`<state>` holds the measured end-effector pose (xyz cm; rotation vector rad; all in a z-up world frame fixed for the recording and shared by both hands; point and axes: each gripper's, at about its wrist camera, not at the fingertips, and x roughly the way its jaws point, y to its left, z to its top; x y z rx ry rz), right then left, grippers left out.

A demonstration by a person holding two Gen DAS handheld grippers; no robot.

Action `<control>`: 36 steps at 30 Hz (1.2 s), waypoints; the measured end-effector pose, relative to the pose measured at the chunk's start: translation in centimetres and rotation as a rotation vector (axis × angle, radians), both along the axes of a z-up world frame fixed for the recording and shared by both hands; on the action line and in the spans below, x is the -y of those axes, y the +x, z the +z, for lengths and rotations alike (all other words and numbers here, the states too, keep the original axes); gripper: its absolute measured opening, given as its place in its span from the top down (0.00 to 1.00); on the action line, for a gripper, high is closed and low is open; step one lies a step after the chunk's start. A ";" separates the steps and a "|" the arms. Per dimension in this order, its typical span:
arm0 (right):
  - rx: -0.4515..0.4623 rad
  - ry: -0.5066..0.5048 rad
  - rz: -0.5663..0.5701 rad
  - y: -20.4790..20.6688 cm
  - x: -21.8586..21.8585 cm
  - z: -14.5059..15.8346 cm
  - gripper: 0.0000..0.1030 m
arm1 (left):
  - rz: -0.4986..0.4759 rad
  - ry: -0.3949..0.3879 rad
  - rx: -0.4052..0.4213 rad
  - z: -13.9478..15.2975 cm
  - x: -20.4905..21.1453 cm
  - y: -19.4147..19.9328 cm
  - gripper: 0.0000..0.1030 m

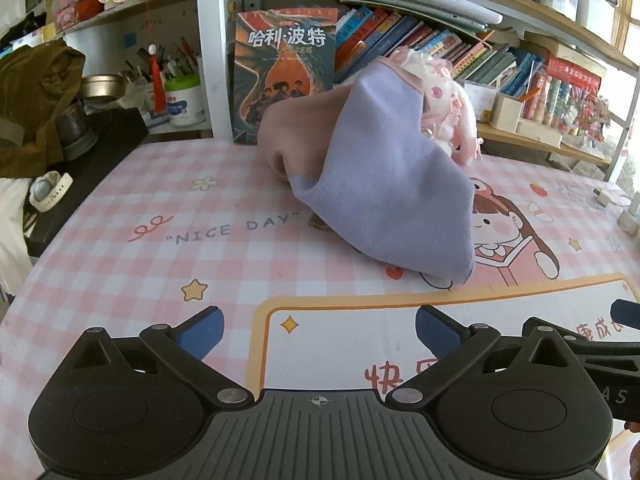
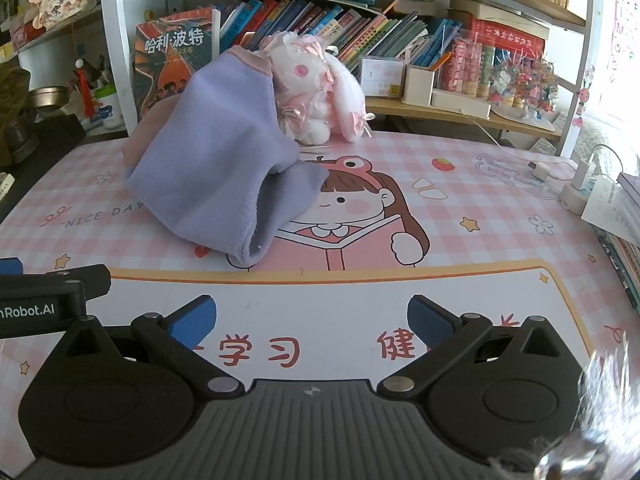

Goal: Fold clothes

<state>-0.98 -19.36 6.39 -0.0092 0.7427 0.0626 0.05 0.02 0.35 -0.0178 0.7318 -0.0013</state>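
Pink checked desk mat (image 1: 120, 264) bears crumpled lilac-pink garment (image 1: 384, 184); both hand-held grippers gape wide.

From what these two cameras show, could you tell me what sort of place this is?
Probably a child's study desk at home: crowded bookshelves, a cartoon desk mat, and a plush rabbit beside the lilac garment.
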 end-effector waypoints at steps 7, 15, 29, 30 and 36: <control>-0.002 0.004 0.001 0.2 -0.2 0.1 0.00 | -0.004 -0.001 0.001 2.8 -0.2 0.4 0.00; -0.003 0.000 0.004 0.3 -0.2 0.1 0.00 | -0.001 0.002 -0.009 3.6 -0.1 0.8 0.00; -0.007 -0.002 0.009 0.4 -0.4 0.1 0.00 | 0.002 0.004 -0.019 3.7 -0.2 0.9 0.00; -0.007 -0.002 0.010 0.5 -0.4 0.1 0.00 | 0.002 0.004 -0.019 3.7 -0.2 0.9 0.00; -0.008 -0.003 0.010 0.5 -0.4 0.1 0.00 | 0.003 0.005 -0.024 3.8 -0.2 1.0 0.00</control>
